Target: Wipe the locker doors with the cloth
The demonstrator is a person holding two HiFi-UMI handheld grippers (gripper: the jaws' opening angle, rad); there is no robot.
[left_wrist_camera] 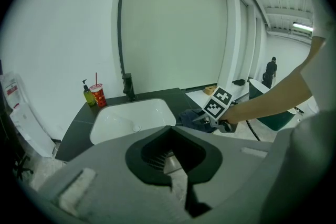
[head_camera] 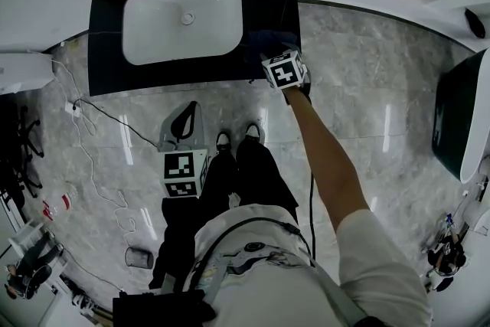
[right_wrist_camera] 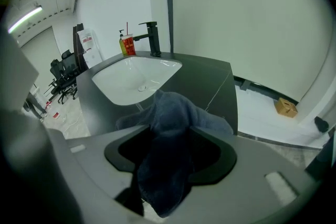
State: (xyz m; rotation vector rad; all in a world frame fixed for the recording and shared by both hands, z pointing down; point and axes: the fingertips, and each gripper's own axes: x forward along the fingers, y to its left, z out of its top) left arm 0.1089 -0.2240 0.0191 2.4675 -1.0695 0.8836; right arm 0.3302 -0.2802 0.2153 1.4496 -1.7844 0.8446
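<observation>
Your left gripper (left_wrist_camera: pixel 174 170) hangs low by your legs over the marble floor (head_camera: pixel 360 111), its jaws closed together on nothing. Your right gripper (right_wrist_camera: pixel 165 160) reaches out to the front right corner of the dark counter (right_wrist_camera: pixel 210 81) with its jaws spread. The dark blue cloth (right_wrist_camera: pixel 173 113) lies bunched between them, unclamped, its far end resting on the counter just beside the white basin (right_wrist_camera: pixel 131 78). Behind the basin stand a black faucet (right_wrist_camera: pixel 153 38), a red cup (right_wrist_camera: pixel 129 45) and a yellow-green bottle (right_wrist_camera: pixel 122 46).
</observation>
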